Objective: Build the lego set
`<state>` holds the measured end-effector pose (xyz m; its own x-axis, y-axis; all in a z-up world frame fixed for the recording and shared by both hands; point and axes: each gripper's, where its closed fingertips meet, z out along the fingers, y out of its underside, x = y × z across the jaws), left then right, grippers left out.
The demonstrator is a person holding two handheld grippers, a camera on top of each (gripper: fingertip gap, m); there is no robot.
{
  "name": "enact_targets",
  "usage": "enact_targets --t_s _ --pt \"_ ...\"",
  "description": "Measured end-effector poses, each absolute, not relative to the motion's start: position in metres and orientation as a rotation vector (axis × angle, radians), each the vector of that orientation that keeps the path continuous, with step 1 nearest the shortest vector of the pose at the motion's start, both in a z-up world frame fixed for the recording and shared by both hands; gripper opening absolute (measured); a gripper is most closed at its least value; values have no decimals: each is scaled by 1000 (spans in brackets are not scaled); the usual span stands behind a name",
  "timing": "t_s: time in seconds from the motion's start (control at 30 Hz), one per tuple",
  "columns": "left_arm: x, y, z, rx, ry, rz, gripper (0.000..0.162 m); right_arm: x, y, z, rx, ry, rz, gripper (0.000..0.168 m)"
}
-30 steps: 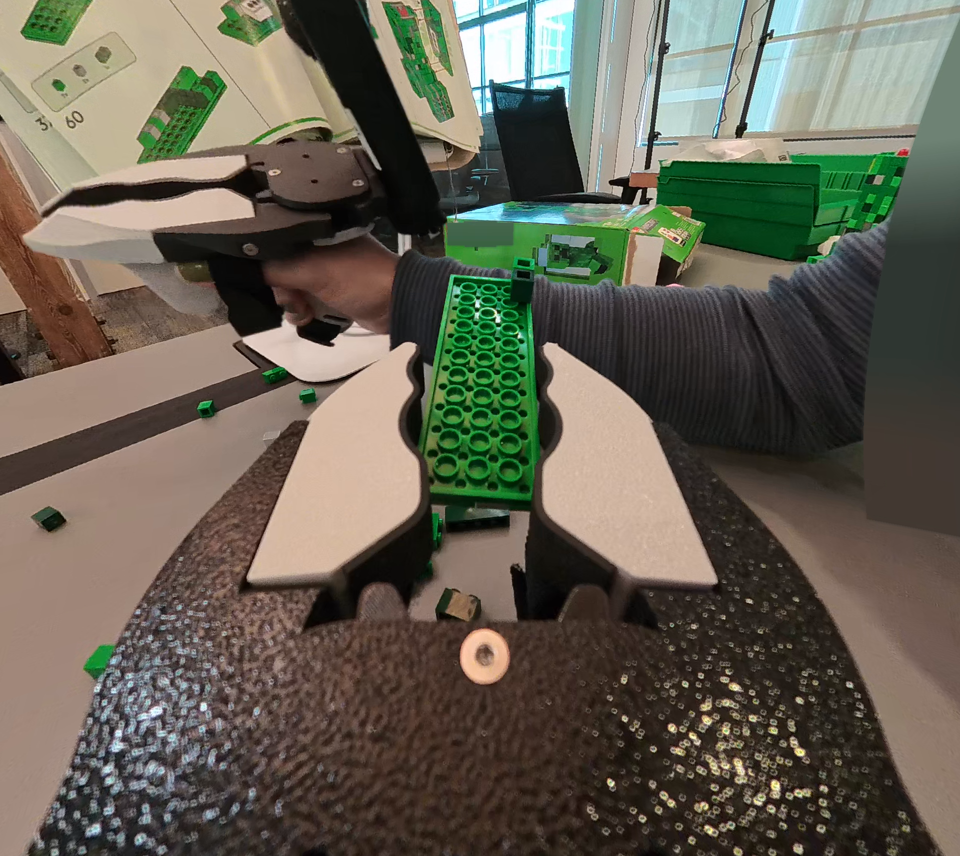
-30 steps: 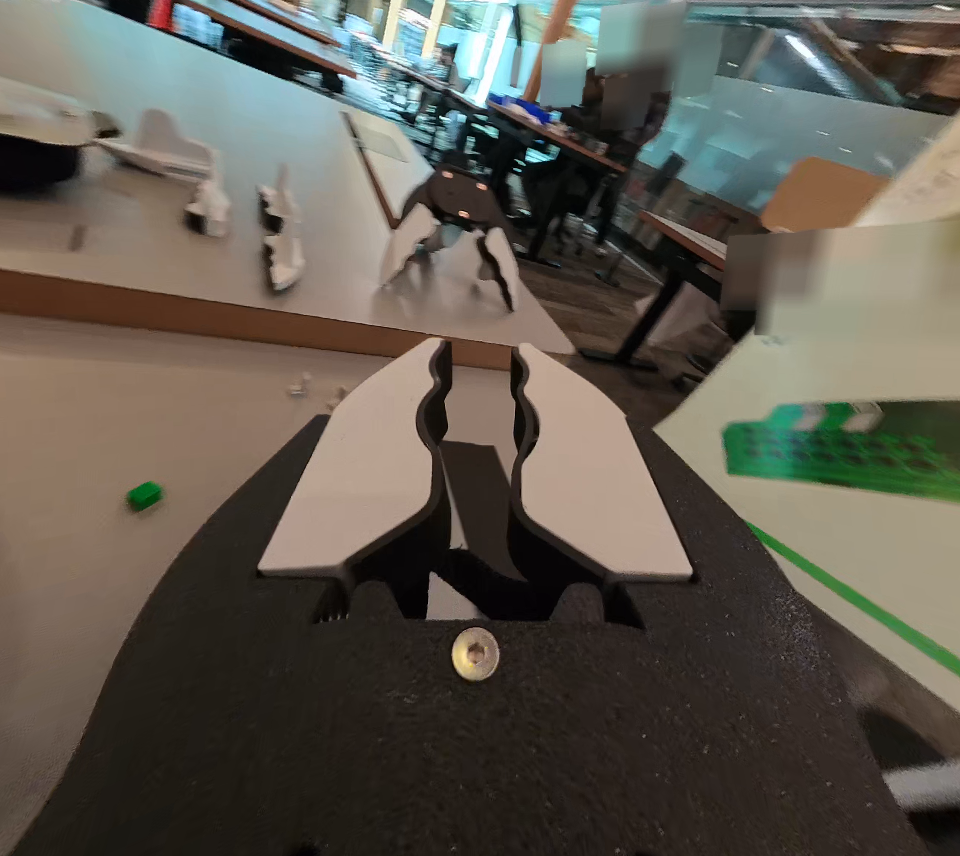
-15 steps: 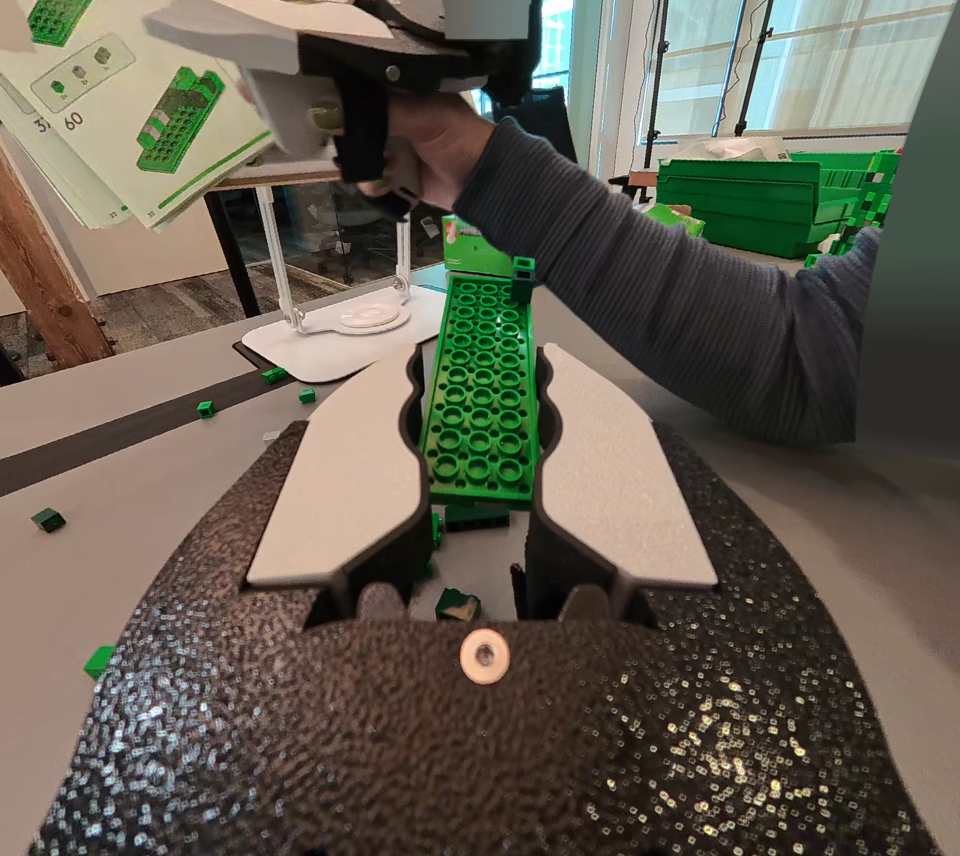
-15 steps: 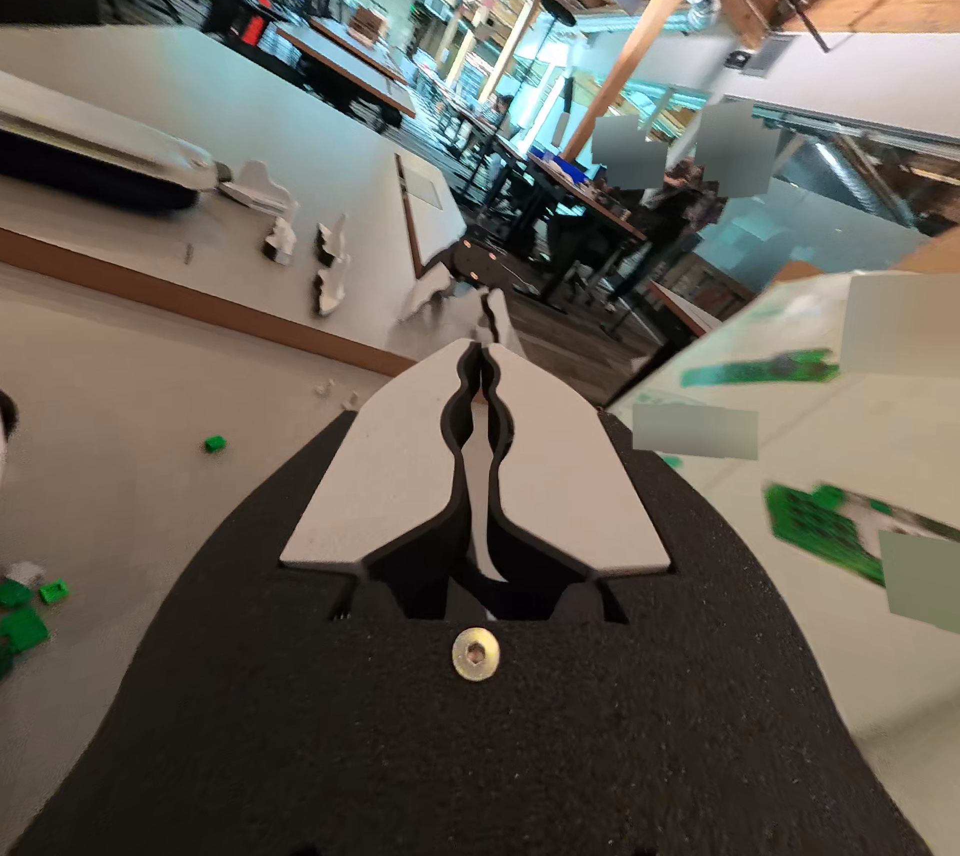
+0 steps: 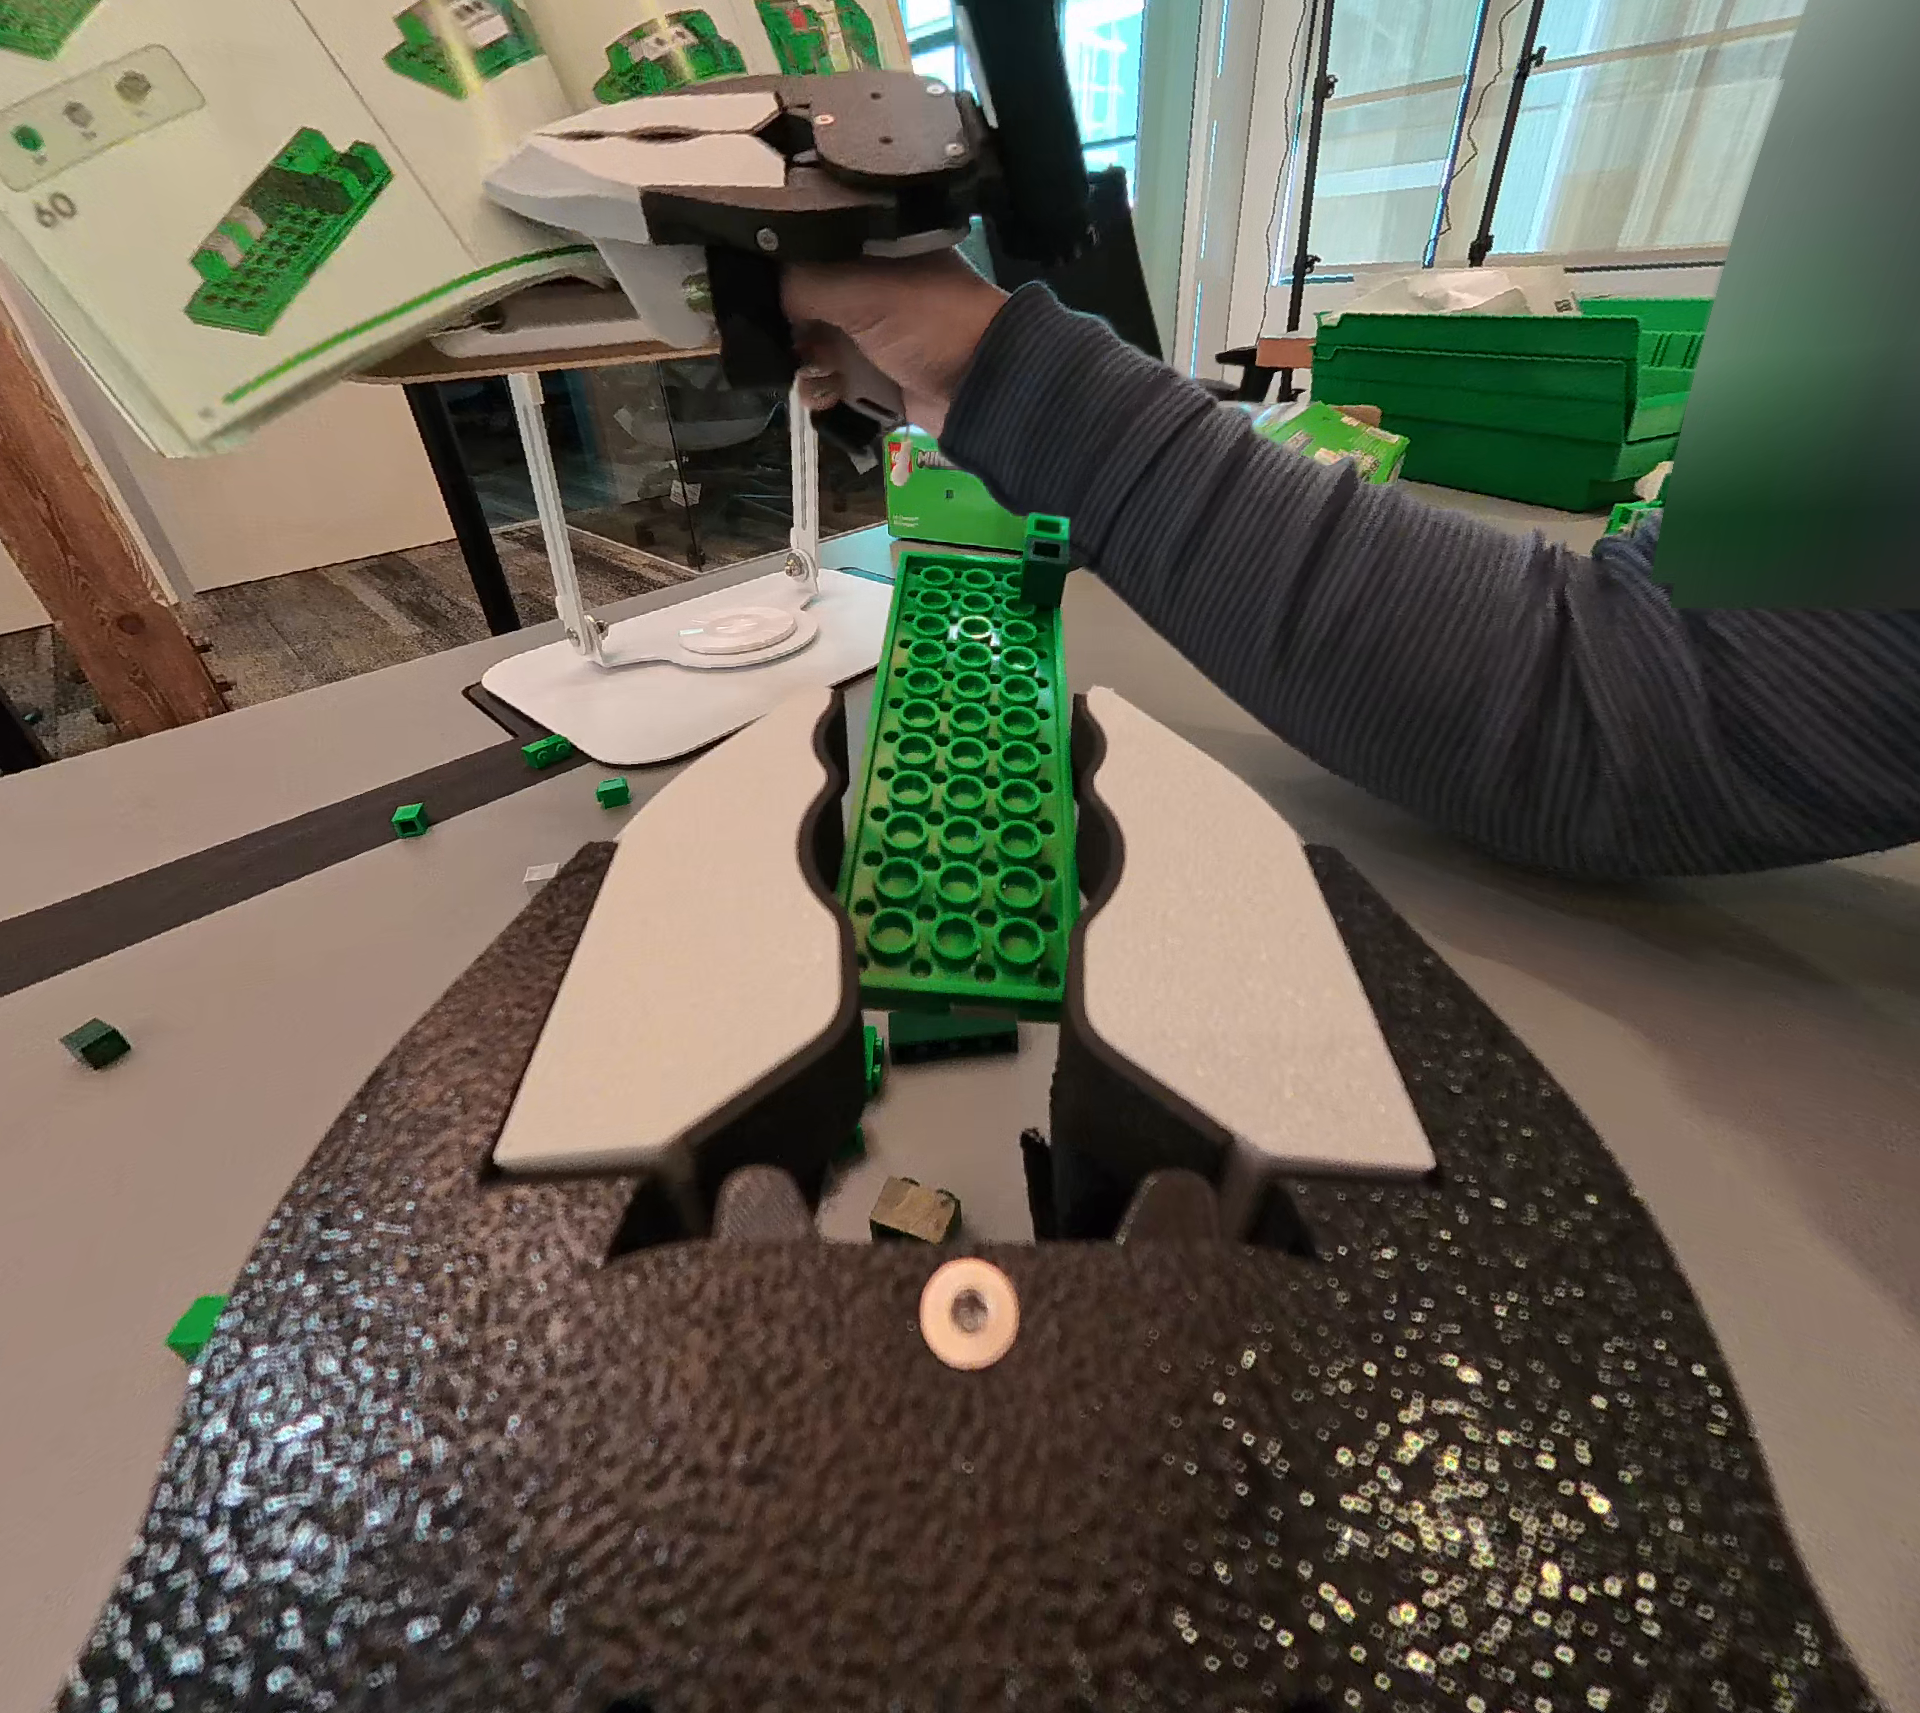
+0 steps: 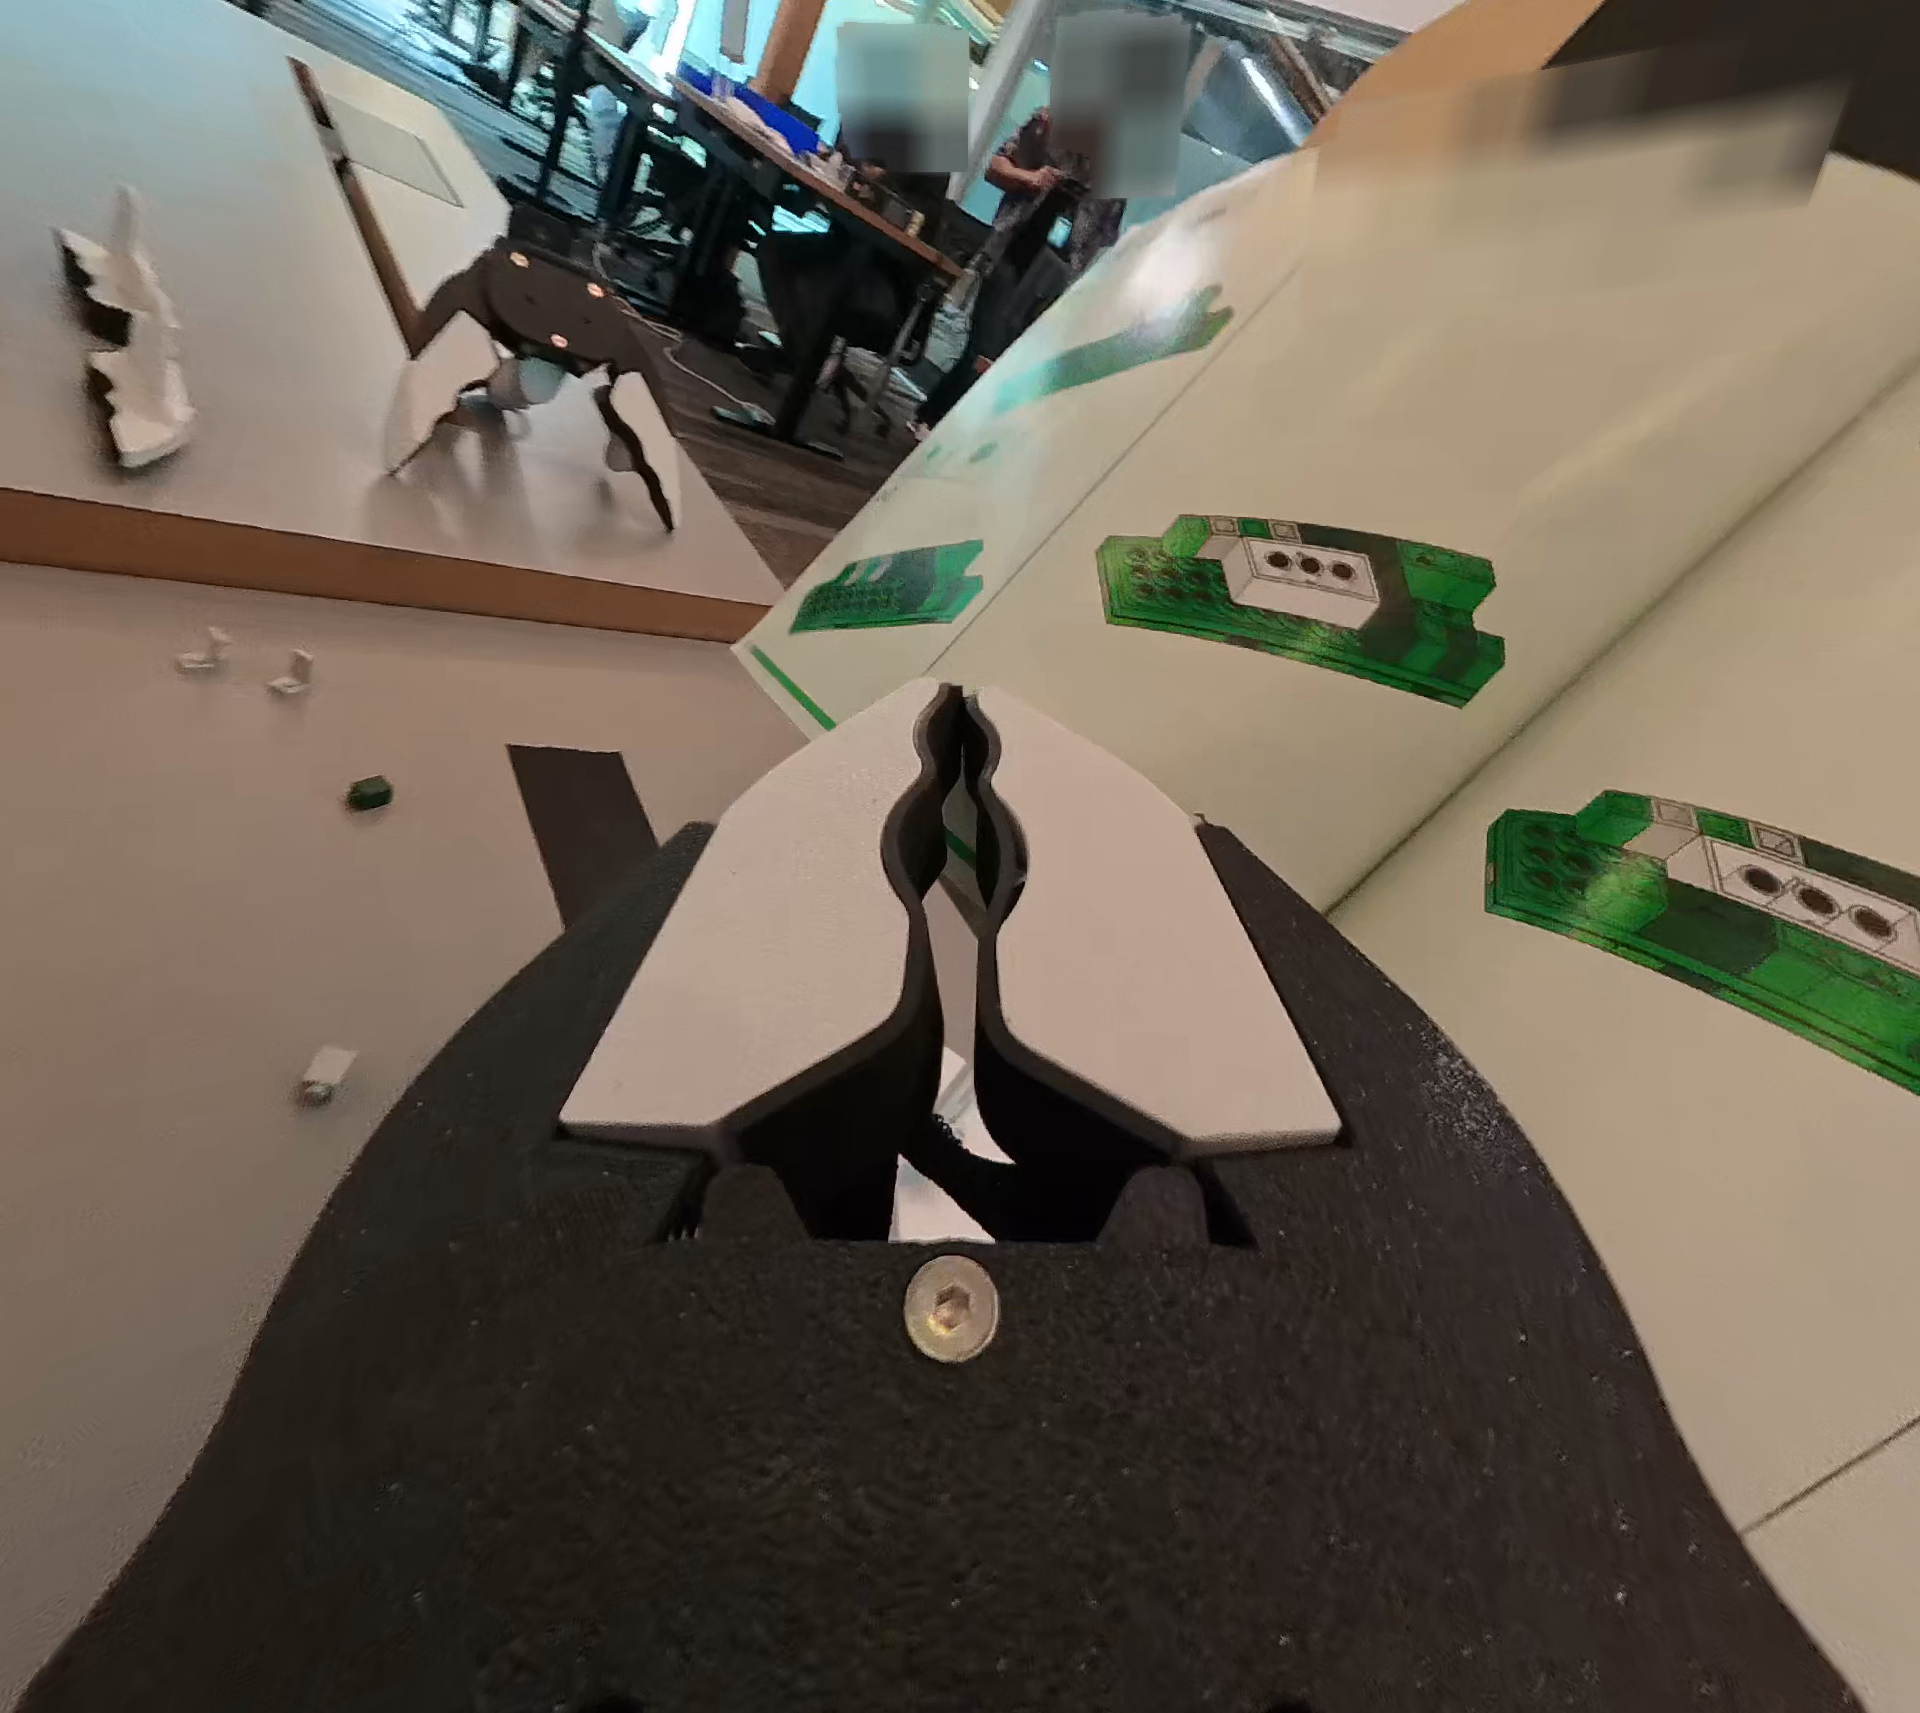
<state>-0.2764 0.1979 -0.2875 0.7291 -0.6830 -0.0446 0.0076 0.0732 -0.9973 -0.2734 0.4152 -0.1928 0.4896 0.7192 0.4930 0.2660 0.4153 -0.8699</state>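
The green plate (image 5: 961, 790) lies lengthwise between the fingers of the left gripper (image 5: 956, 733), which is clamped on its long edges, the far end tilted up above the table (image 5: 260, 1144). Its near edge sits deep between the fingers, and its far end reaches well past the fingertips. A small dark green brick (image 5: 1044, 557) stands upright on the far right corner of the plate. Under the near edge, a dark brick (image 5: 914, 1208) lies on the table between the finger roots.

The right gripper (image 6: 958, 702) is raised at the open booklet (image 6: 1455, 624), its tips pinched together on the lower edge of a page. In the left wrist view this gripper (image 5: 540, 151) crosses above the plate's far end, held by a hand (image 5: 883, 344) in a dark sleeve (image 5: 1403, 655).

The booklet rests on a white stand (image 5: 686, 676) just beyond the plate. Loose green bricks (image 5: 410, 820) dot the table left of the plate, well apart from one another. To the right the table is bare up to the sleeve. Green bins (image 5: 1496, 396) sit far behind.
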Motion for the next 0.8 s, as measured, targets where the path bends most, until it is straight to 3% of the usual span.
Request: enact_targets --t_s 0.8 --pt "-280 202 -294 -1506 538 -595 41 -279 405 -208 -1149 -1204 364 0"
